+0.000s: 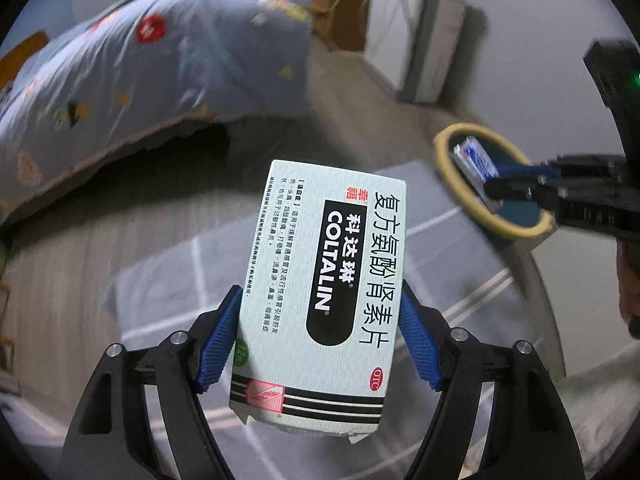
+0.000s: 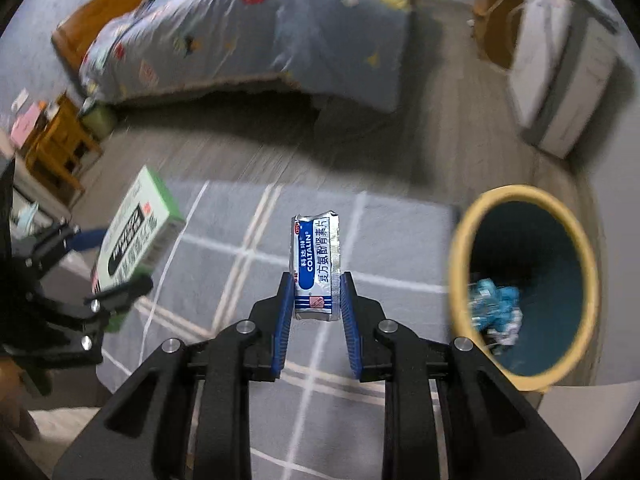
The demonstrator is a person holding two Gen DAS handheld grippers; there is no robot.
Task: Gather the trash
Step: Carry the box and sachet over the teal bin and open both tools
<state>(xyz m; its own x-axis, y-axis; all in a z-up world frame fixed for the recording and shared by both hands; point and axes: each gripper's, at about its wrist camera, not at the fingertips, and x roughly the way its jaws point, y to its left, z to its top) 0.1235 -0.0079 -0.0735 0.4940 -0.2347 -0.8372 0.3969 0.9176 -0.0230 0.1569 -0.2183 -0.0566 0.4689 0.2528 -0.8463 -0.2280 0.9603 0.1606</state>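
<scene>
Left gripper (image 1: 320, 332) clamped pale green cardboard medicine box (image 1: 324, 296), held above grey checked rug (image 1: 168, 280). Right gripper (image 2: 316, 300) pinched silver-blue foil sachet (image 2: 316, 268) upright, just left of yellow-rimmed teal bin (image 2: 460, 280), blue crumpled trash (image 2: 496, 304) inside.

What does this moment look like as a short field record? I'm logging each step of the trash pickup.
left gripper: shut on medicine box
right gripper: shut on foil sachet
bin: yellow rim, dark blue inside, blue wrappers at the bottom
bin position: right of the sachet, beside grey checked rug
background: bed with blue quilt
</scene>
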